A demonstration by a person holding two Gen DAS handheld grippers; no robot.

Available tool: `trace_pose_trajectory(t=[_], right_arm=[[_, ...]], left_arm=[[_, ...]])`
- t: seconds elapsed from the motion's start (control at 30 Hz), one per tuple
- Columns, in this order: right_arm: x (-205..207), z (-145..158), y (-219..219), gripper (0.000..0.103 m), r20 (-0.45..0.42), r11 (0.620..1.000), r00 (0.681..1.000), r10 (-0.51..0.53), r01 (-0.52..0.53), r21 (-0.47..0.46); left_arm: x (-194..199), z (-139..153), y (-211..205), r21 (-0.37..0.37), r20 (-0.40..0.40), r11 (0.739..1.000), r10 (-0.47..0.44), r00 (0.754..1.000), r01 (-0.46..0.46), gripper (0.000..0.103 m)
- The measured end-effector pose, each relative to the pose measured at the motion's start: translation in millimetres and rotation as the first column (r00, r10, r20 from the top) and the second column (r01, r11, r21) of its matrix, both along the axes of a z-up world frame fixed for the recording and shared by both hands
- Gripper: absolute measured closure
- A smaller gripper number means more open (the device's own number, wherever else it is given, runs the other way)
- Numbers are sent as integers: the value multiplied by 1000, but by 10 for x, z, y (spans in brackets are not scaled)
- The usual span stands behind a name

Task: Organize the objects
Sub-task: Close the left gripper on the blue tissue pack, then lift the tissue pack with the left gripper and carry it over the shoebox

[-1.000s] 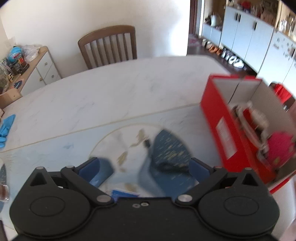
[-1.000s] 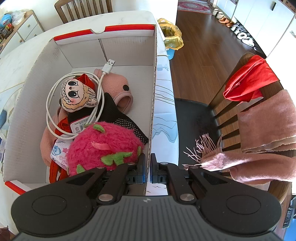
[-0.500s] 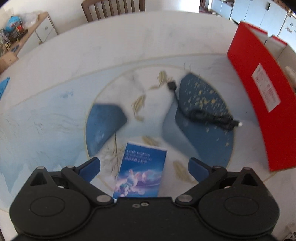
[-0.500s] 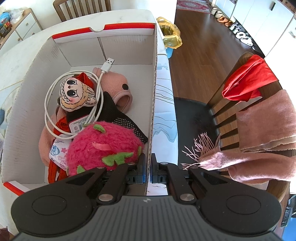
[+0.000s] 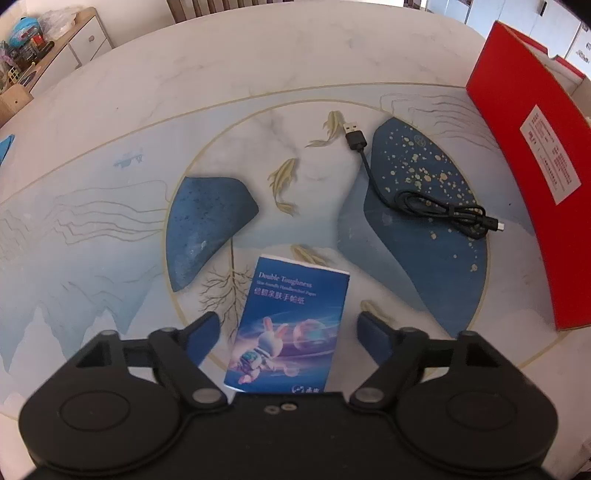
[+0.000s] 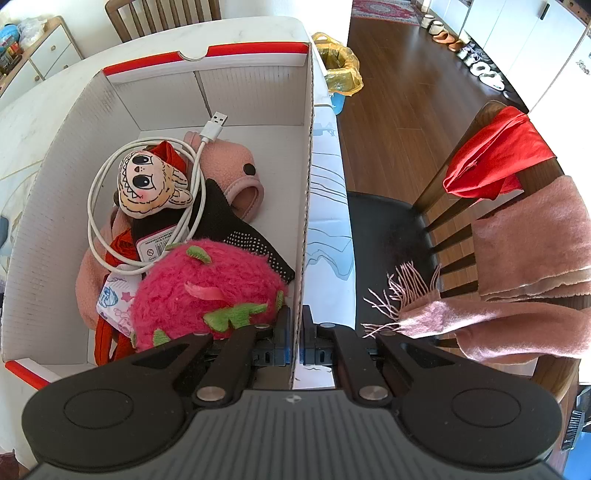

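Tissue pack between spread left tongs; box wall in clamped right tongs.

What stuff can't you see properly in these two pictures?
- Tissue pack, left wrist view: its near end is hidden behind the left tongs.
- Red box, left wrist view: cut off by the right edge; inside unseen.
- Pink cloth, right wrist view: mostly buried under toys and the white cable.

A: It looks like a home dining room: a marble-patterned dining table with a slatted wooden chair at 12 o'clock.

B: Agreed. Dark wood plank flooring, slippers lined along white cabinets at 1 o'clock, and a pink fringed scarf over another chair.
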State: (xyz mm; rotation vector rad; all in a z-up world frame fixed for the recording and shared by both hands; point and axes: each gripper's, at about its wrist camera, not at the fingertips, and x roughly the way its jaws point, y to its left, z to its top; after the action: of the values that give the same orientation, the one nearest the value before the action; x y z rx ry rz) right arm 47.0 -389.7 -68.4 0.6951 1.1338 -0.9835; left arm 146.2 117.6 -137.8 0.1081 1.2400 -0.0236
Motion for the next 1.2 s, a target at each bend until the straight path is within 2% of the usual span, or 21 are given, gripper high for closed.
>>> trace_pose_trajectory(t=[0.07, 0.1, 0.2, 0.37, 0.77, 0.97, 1.2], right_arm=[[-2, 1, 2, 100, 0, 1000, 1000, -1, 1, 0], [-1, 0, 1, 100, 0, 1000, 1000, -1, 1, 0], [0, 0, 1, 100, 1, 1000, 1000, -2, 2, 0], [2, -1, 1, 100, 5, 1000, 1000, -3, 3, 0], [-2, 4, -5, 100, 9, 1000, 1000, -4, 4, -1], [-6, 5, -15, 100, 16, 1000, 1000, -7, 7, 0], [-5, 6, -14, 100, 17, 1000, 1000, -7, 7, 0]], left_arm=[[-7, 16, 2, -12, 2, 1000, 6, 1000, -6, 37], [-13, 30, 1, -18, 5, 1000, 9, 1000, -9, 46], [-28, 73, -17, -25, 14, 1000, 17, 1000, -17, 53], [-56, 228, -128, -54, 33, 998, 18, 999, -16, 53], [-29, 988, -863, -144, 131, 982, -104, 986, 123, 53], [-3, 1287, -1341, -154, 182, 959, -207, 961, 236, 53], [34, 1438, -1877, -149, 221, 924, -315, 923, 351, 53]])
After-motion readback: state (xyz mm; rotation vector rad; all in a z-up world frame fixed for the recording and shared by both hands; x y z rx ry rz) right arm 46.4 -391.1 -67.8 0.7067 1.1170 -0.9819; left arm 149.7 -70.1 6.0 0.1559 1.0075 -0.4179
